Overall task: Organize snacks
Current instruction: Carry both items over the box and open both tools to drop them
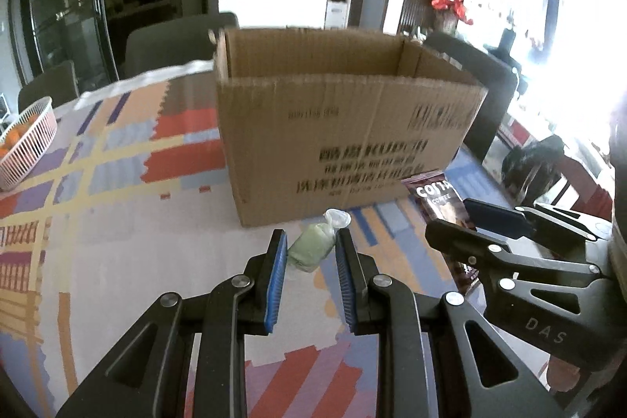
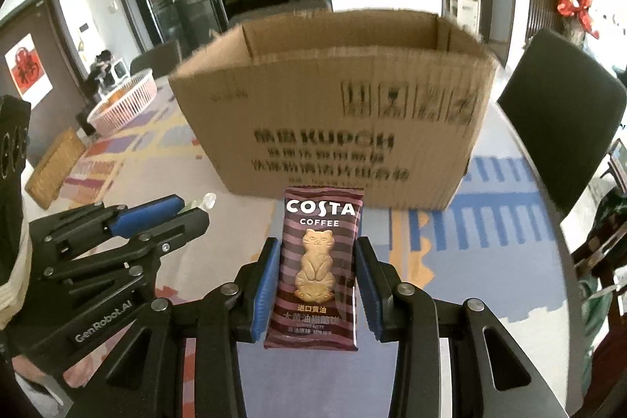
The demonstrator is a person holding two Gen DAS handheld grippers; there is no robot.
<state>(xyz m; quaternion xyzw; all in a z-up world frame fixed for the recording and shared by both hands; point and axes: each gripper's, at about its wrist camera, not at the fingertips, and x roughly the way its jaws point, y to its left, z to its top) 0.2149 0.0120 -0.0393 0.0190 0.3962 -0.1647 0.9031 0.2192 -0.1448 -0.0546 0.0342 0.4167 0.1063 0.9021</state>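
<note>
Left gripper point(image 1: 310, 249) jaws narrow, pads flanking a green wrapped candy point(image 1: 312, 248), contact unclear. Right gripper point(image 2: 317, 261) jaws partly open, Costa cat-biscuit packet point(image 2: 315, 261) between pads, grip uncertain. Open cardboard box point(image 2: 333, 112) at 12 o'clock on patterned tablecloth point(image 1: 117, 222).

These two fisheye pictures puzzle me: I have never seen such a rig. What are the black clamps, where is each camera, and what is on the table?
No robot here: a person holds one two-finger gripper in each hand, and a camera on each looks forward along its fingers. The left wrist view shows the left gripper with its blue-padded fingers on either side of a green wrapped sweet lying on the patterned tablecloth; the pads do not quite touch it. The right wrist view shows the right gripper around a Costa Coffee cat-biscuit packet, whether gripped I cannot tell. Behind stands an open cardboard box, and a white basket farther left.
</note>
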